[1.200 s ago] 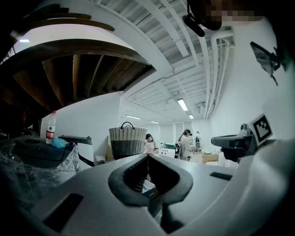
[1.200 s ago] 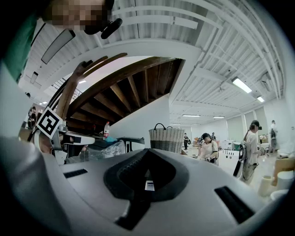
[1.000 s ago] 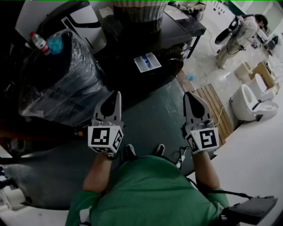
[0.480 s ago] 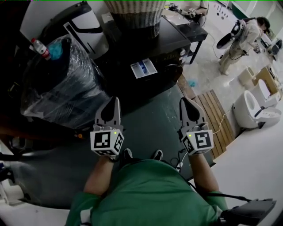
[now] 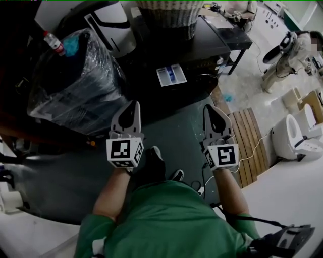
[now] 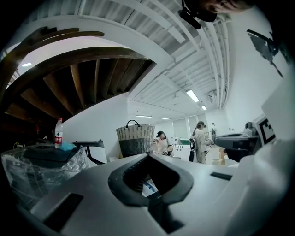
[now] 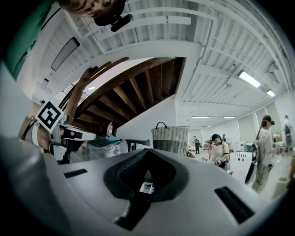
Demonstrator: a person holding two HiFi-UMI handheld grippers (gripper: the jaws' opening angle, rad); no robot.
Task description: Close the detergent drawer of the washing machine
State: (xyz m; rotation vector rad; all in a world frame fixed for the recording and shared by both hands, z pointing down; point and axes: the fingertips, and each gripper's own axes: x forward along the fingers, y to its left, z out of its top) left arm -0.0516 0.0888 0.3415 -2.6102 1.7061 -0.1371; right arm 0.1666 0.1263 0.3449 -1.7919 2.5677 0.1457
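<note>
detergent drawer (image 5: 171, 75) — white, blue | shirt (image 5: 166, 221) — green | basket (image 5: 169, 17) grey-banded weave

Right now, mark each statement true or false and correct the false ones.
1. The white detergent drawer with a blue compartment stands pulled out of the black washing machine. True.
2. The left tool grips that drawer. False: it is short of it, shut on nothing.
3. A woven wicker basket stands on the washing machine. True.
4. The right tool has its jaws gaping wide. False: they are together, empty.
5. The red-capped clear plastic bottle lies on the floor. False: it stands upright on the plastic-wrapped bundle.
</note>
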